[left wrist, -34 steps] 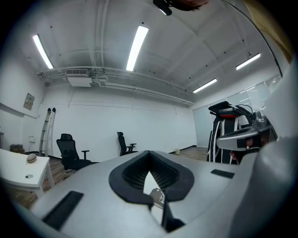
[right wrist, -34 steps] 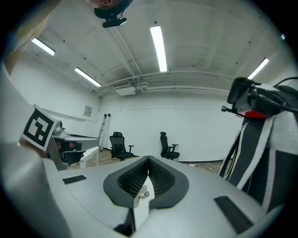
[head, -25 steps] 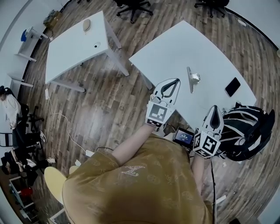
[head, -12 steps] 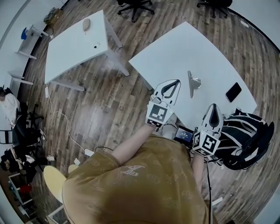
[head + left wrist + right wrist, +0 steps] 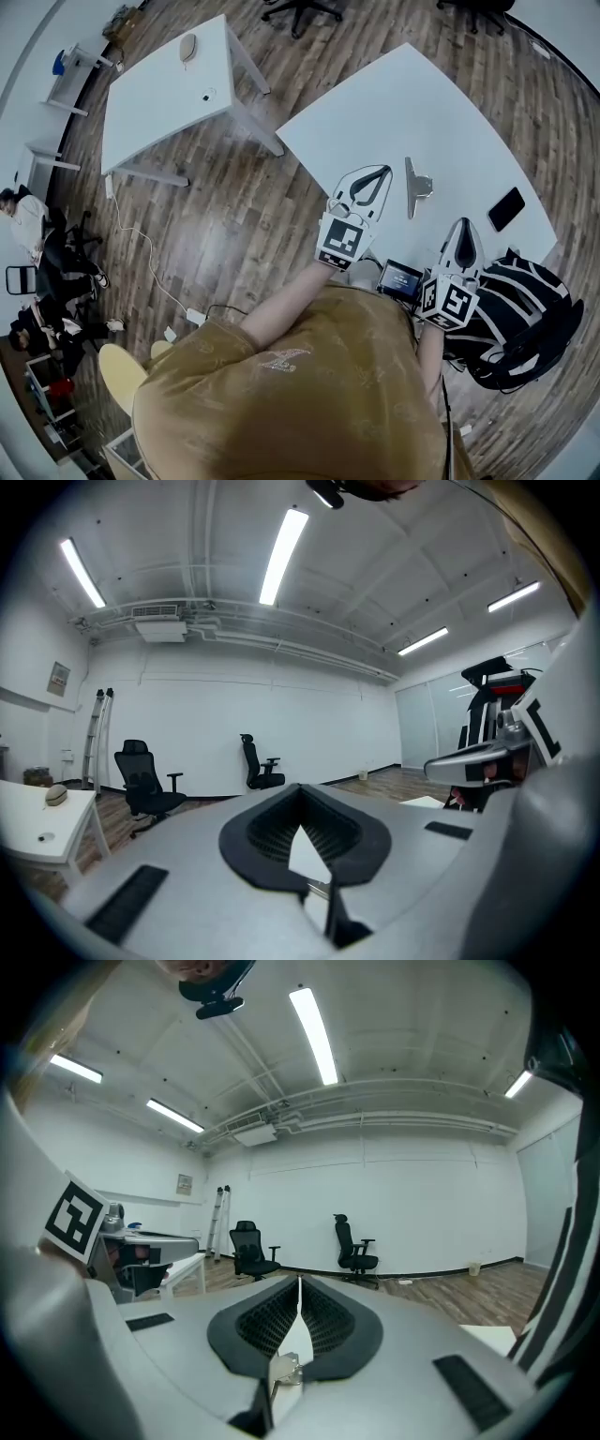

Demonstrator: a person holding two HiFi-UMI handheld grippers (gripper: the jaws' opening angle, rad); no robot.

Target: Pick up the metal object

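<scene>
Standing at the table [image 5: 394, 103], we hold left gripper [image 5: 378, 172] and right gripper [image 5: 461, 226] empty, jaws together; the apparently metal object [image 5: 414, 186] lies untouched.

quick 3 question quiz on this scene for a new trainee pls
1. True or false: the left gripper is holding the metal object.
2. What else lies on the white table with the metal object? A) a dark phone B) a mug C) a book
3. Are the jaws of the right gripper apart or together?
Key: 1 false, it lies on the table; 2 A; 3 together, on nothing.
</scene>
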